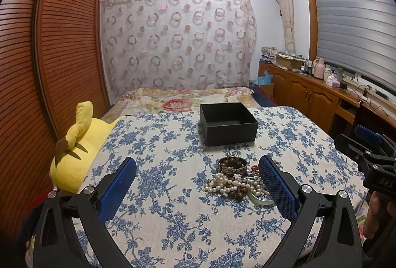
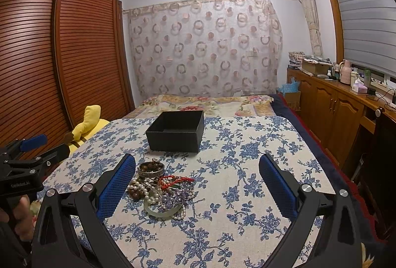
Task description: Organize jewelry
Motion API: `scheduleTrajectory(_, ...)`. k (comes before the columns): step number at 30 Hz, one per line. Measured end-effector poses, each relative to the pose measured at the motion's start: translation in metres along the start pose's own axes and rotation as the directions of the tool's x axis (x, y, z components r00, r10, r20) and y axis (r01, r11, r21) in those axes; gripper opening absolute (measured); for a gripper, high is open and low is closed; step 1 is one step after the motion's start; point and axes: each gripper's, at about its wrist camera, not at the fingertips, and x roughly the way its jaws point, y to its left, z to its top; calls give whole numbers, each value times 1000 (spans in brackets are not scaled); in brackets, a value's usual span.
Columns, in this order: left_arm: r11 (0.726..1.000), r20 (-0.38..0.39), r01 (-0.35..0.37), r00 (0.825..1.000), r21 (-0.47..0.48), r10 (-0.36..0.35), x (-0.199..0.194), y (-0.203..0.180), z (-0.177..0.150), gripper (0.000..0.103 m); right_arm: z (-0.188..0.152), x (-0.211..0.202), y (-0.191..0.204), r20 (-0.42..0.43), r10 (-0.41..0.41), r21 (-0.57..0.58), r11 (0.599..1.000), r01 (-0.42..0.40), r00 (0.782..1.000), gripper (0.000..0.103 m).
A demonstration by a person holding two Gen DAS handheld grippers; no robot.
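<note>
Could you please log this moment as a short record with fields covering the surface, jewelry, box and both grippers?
surface: blue floral cloth
jewelry: tangled pile of pearls, wooden beads, bangles, lying loose on the cloth
box: black box, open, looks empty, behind the pile
left gripper: jaws open, holding nothing
right gripper: jaws open, holding nothing
other: yellow plush toy at the cloth's left edge
</note>
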Motion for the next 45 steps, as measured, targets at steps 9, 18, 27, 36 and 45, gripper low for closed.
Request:
scheduleTrajectory(9,1000,0,5,1000,-2,-5,1,3,0,96,0,0,0,0,0,1,1000,0,1000,101)
scheduleTrajectory(18,1000,1,2,1000,1,-2,1,1,-1,96,-1,0,0,1,0,1,1000,0,1000,101)
scheduleTrajectory(27,1000,5,3,1000,2,-3,0,-1,0,96,0,0,0,0,1,2,1000,-1,1000,101)
scheduleTrajectory(36,1000,3,1,1000,4,-1,0,-1,0,96,0,0,0,0,0,2,1000,0,1000,101)
scheduleTrajectory(45,1000,-24,15,1000,1,-15,4,-1,-1,96,-6,6,3,-20,4,2,1000,-4,1000,101)
